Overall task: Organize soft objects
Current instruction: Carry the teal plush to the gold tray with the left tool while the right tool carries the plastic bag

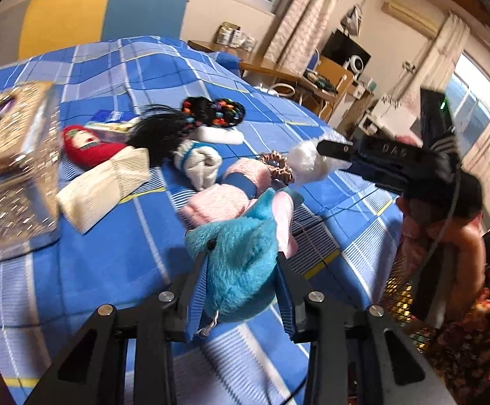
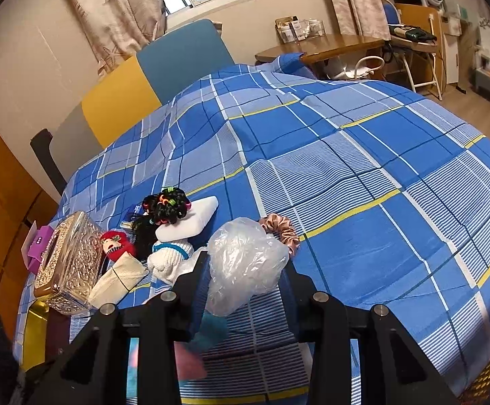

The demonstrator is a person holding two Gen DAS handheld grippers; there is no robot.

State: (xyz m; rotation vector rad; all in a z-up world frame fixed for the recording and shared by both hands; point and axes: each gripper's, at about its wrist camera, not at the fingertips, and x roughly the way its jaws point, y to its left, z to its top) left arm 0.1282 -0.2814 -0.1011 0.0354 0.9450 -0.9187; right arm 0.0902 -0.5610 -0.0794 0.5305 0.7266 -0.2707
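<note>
My left gripper (image 1: pixel 241 270) is shut on a blue plush dolphin (image 1: pixel 238 256), held just above the blue checked bedspread (image 1: pixel 110 270). My right gripper (image 2: pixel 245 270) is shut on a crumpled clear plastic bag (image 2: pixel 245 263); in the left wrist view it (image 1: pixel 316 158) shows holding the white bundle (image 1: pixel 307 162) over the bed. On the bed lie a pink rolled towel (image 1: pixel 231 189), a pink scrunchie (image 2: pixel 280 227), a white-and-blue rolled sock (image 1: pixel 199 162), a cream sock (image 1: pixel 105 185), a red plush (image 1: pixel 88 145) and a black wig with colourful curlers (image 1: pixel 194 118).
An ornate gold tissue box (image 2: pixel 69 266) stands at the bed's left edge, with a purple box (image 2: pixel 37 246) behind it. A white foam block (image 2: pixel 191 219) lies under the wig. A yellow-and-blue headboard (image 2: pixel 164 71) and a wooden desk (image 2: pixel 329 45) stand beyond the bed.
</note>
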